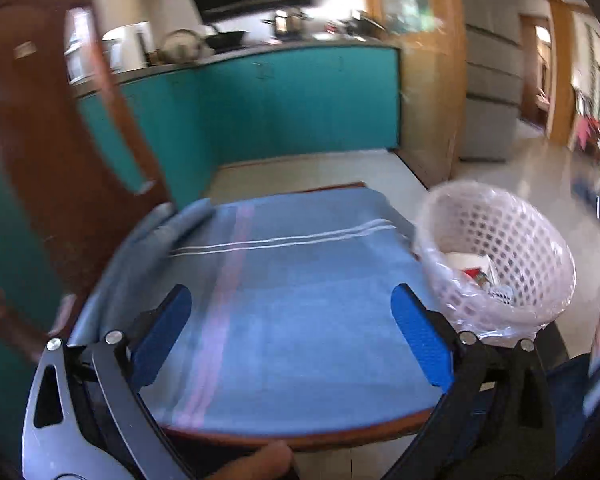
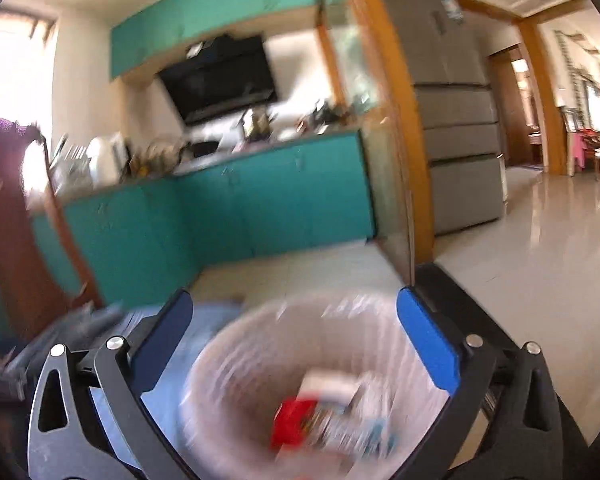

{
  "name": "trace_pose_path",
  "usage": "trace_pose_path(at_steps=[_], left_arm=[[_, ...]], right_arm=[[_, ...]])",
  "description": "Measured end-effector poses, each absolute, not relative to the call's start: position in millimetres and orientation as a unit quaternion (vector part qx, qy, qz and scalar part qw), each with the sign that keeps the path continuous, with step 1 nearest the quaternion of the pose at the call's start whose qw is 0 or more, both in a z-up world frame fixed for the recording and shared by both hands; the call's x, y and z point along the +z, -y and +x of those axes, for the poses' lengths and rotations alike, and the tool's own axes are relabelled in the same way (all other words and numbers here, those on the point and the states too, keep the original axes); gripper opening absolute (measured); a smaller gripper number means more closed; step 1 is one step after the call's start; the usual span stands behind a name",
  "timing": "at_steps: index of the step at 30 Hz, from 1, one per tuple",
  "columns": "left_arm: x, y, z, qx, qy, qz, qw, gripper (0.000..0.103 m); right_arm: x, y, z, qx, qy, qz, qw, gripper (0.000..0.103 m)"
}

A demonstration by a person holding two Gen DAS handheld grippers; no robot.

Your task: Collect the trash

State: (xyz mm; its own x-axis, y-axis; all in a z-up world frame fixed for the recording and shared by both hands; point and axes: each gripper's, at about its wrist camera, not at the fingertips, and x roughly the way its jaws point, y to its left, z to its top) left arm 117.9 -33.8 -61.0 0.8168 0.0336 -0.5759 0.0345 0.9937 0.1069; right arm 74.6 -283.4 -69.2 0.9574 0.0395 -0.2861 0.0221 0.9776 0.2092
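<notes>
A: What sits on the table?

B: A blue cloth with white and pink stripes [image 1: 284, 292] covers the wooden table [image 1: 300, 438]. At the cloth's right edge stands a white lattice plastic basket lined with a clear plastic bag [image 1: 496, 256].

A: And the trash?

B: Inside that basket. The left wrist view shows white cartons and a red-printed scrap [image 1: 478, 274] low against its near wall. The right wrist view looks down into the same basket [image 2: 236, 364] and shows a red wrapper [image 2: 290, 420] beside a white box [image 2: 328, 386], all blurred.

A: The grippers?

B: The left gripper [image 1: 290, 322] has its blue pads spread wide above the bare cloth, just left of the basket, with nothing between them. The right gripper [image 2: 294, 334] also stands wide apart, over the basket's mouth, its pads clear of the rim and gripping nothing.

A: Anything beyond the basket?

B: Teal cabinets [image 1: 300, 100] behind it, and a brown wooden chair back [image 1: 52, 120] to the far left of it.
</notes>
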Motion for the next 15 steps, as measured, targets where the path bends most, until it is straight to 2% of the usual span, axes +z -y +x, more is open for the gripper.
trace_pose_path(at_steps=[6,15], left_arm=[[-31,-12,78,0.016,-0.271,0.006,0.963,0.100],[-22,-17,51,-0.006,-0.260,0.008,0.966,0.100]], right_arm=[[-67,231,44,0.010,-0.231,0.097,0.968,0.100],[-43,194,8,-0.008,-0.227,0.039,0.973,0.100]])
